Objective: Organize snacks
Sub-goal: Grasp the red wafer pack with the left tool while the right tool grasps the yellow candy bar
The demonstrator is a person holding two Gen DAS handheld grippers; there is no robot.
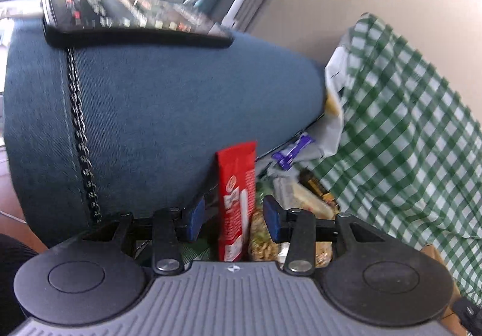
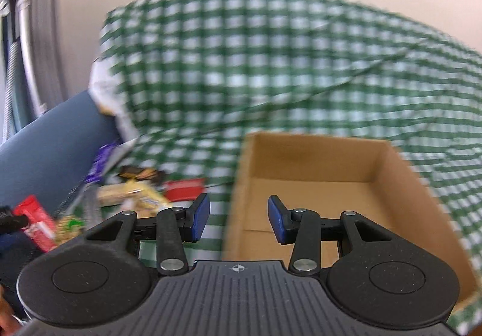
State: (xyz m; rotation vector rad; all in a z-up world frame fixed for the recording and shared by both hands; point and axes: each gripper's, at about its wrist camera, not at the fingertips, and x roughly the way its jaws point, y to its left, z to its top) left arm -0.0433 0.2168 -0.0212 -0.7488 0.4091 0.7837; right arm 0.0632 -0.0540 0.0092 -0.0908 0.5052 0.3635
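Left wrist view: my left gripper (image 1: 233,217) has its jaws apart, and a flat red foil snack wrapper (image 1: 236,200) stands between the blue pads (image 1: 272,217). The pads do not press on it; there is a clear gap on the left side and a narrow one on the right. Its long axis runs upright, away from the jaws and roughly along their line, top end leaning against a blue fabric-covered cushion (image 1: 168,113). A clear packet of nuts or granola (image 1: 262,241) lies just right of the wrapper, below the right pad. A purple wrapper (image 1: 290,150) and further bars (image 1: 307,200) lie beyond the jaws to the right, on the green-and-white checked cloth (image 1: 400,131).

In the right wrist view, my right gripper (image 2: 238,217) is also parted, with nothing between the pads. The open brown cardboard box (image 2: 400,179) sits directly ahead and to the right of these jaws; its floor looks bare as far as I can see. The snack pile (image 2: 141,188) lies to the left of them, motion-blurred.

Assessment: the left hand is the nearer to the red wrapper, which is already framed; closing across its narrow width should secure it. The box lies on the right hand's side, so the carry will run rightward. Risk: the granola packet may get nipped along with it.
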